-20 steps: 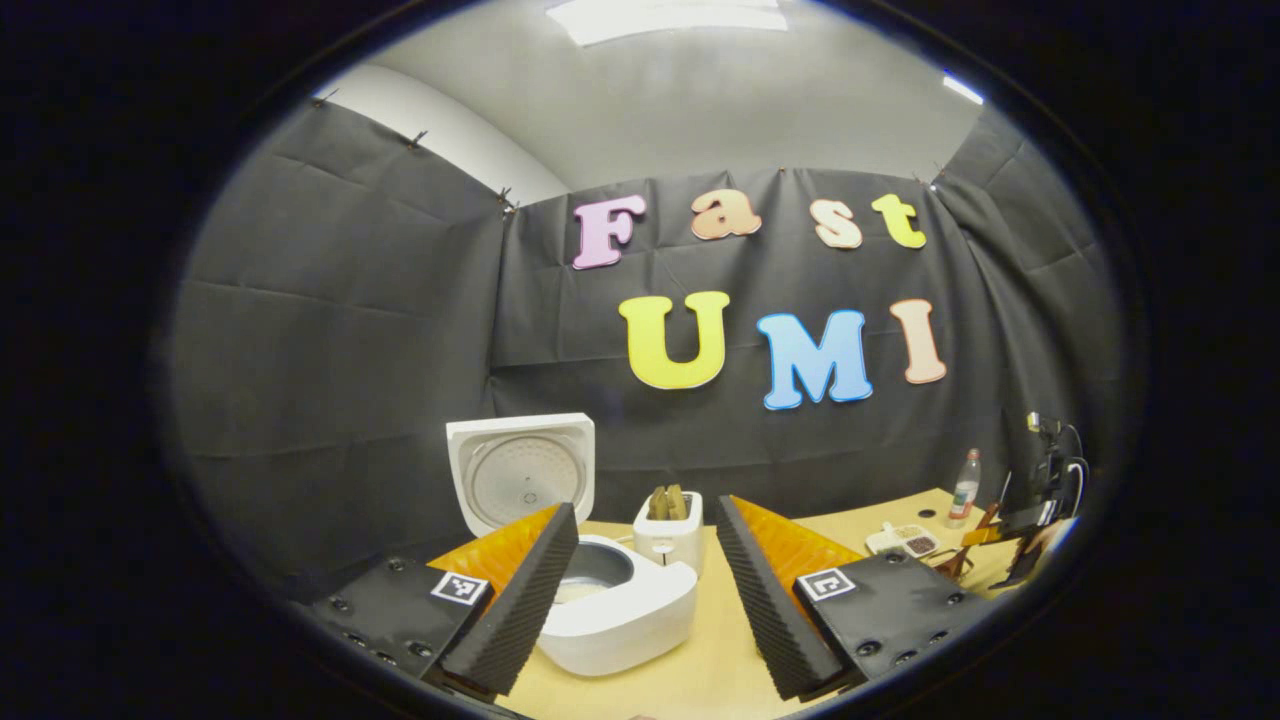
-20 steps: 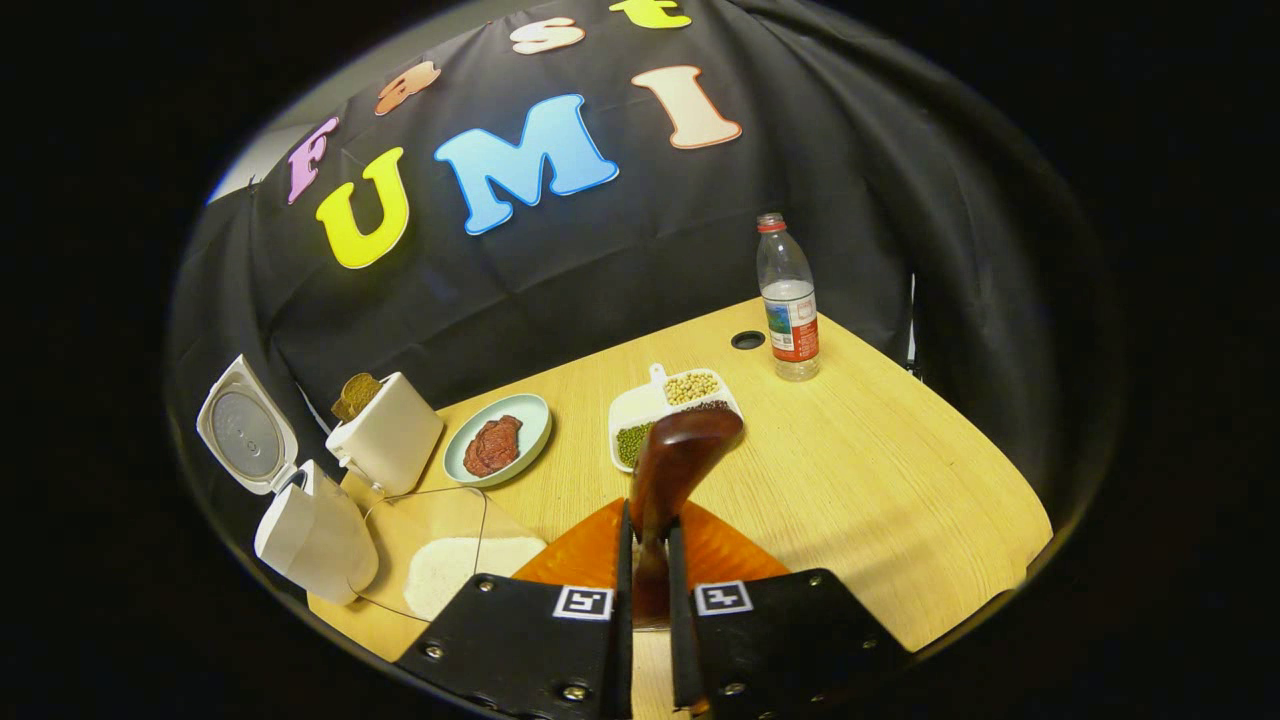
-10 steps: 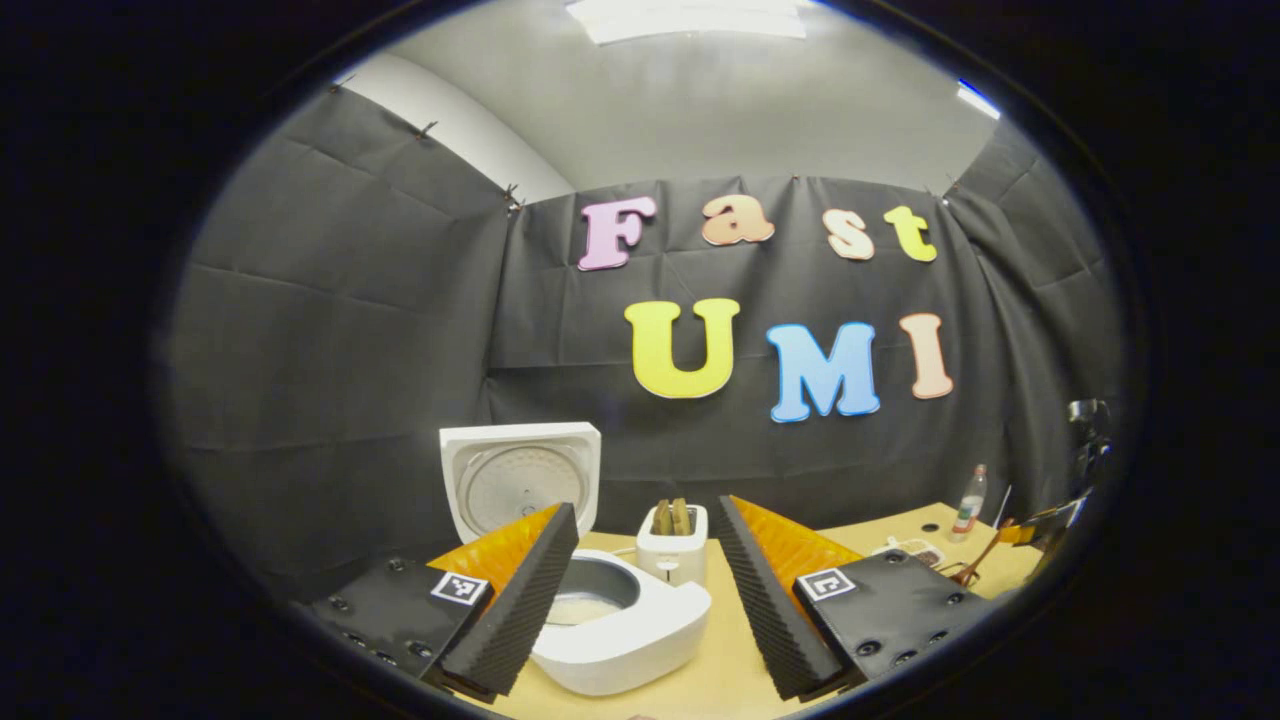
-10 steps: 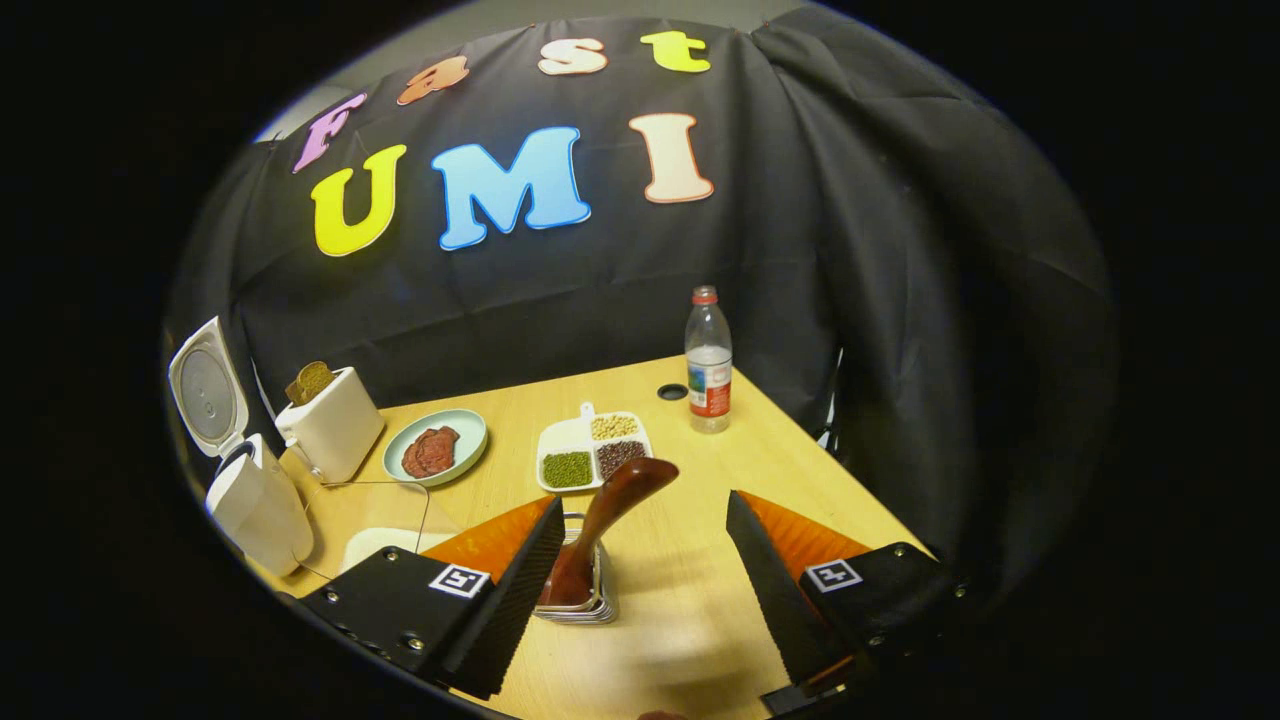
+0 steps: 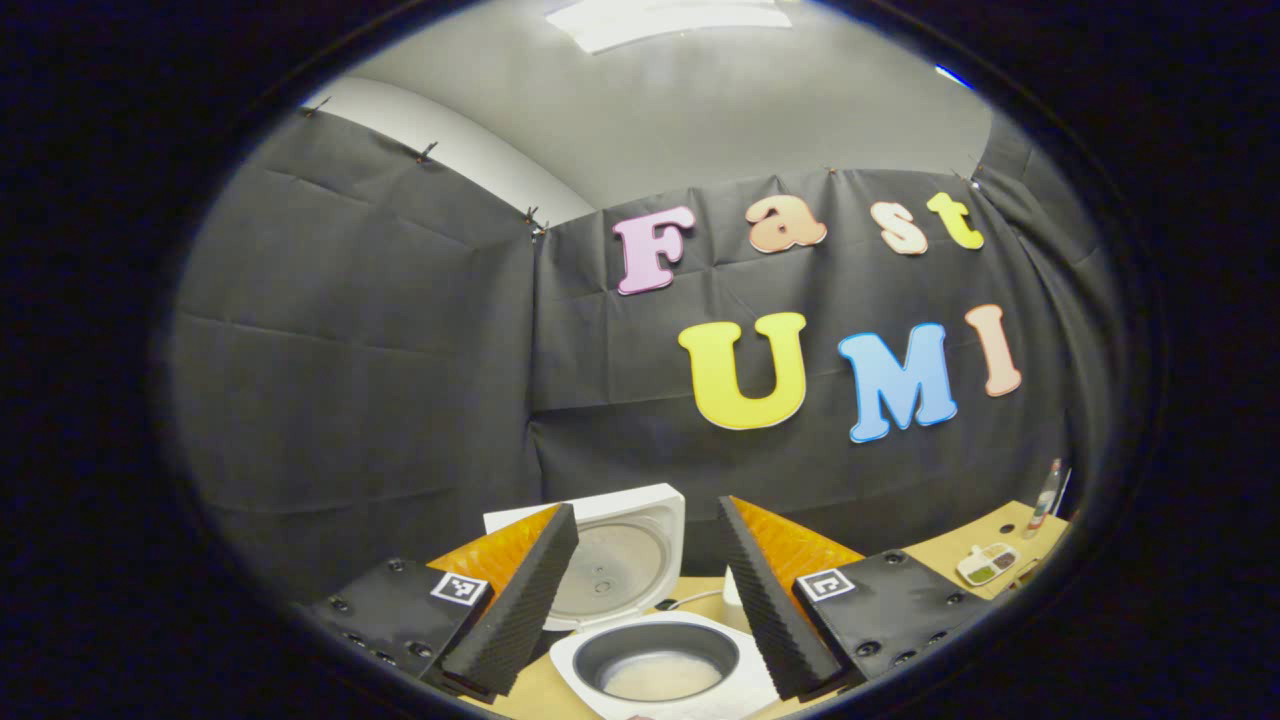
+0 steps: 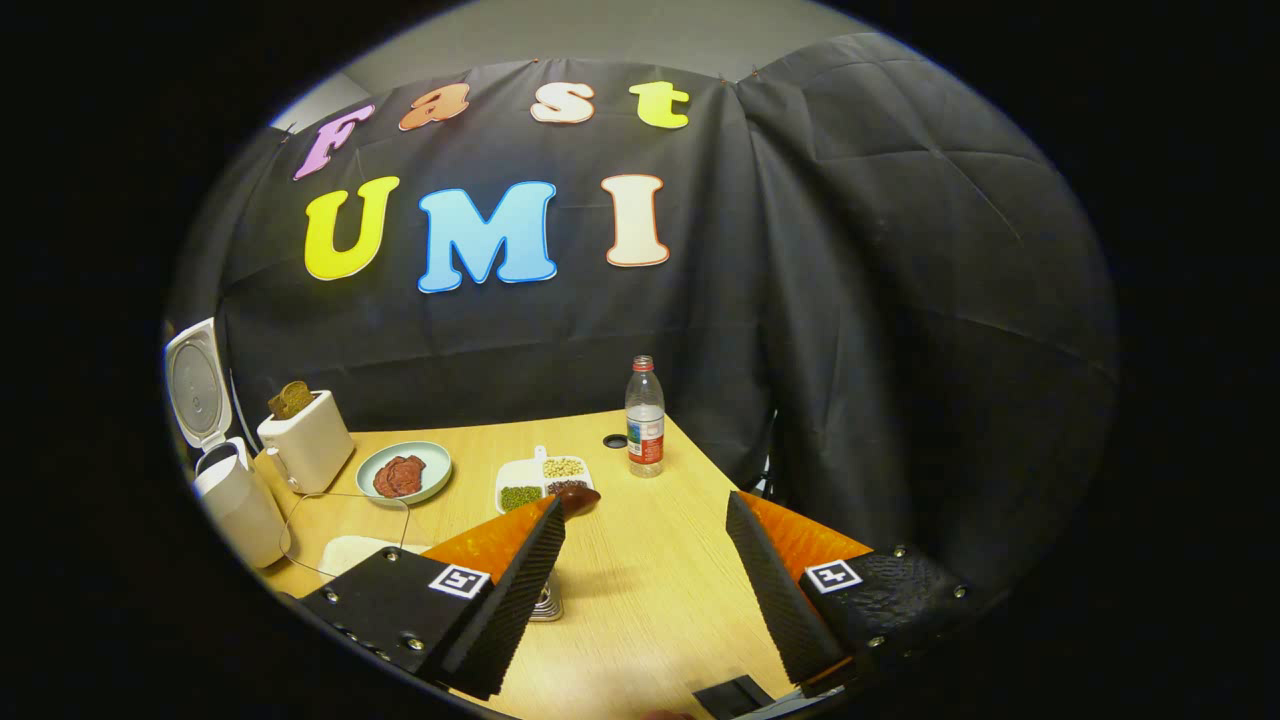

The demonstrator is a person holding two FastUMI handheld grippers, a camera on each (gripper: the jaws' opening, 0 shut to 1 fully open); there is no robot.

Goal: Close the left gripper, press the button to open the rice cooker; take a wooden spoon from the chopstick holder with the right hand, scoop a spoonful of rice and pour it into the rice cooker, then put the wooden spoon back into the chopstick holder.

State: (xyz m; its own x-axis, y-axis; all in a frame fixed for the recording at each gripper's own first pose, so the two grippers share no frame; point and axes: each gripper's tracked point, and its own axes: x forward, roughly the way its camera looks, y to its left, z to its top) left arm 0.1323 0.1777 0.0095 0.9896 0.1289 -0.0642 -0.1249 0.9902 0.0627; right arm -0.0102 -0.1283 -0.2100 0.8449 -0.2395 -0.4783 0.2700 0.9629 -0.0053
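Left gripper view: we find left gripper (image 5: 648, 590) fingers apart above the open rice cooker (image 5: 660, 665), rice inside.
Right gripper view: right gripper (image 6: 645, 590) fingers apart, empty; wooden spoon (image 6: 575, 496) behind one finger.

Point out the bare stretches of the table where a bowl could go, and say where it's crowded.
In the right gripper view, bare table runs between the open right tongs, from the water bottle toward the camera. The far-left side is crowded: rice cooker, toaster, plate, divided bean dish, rice container.
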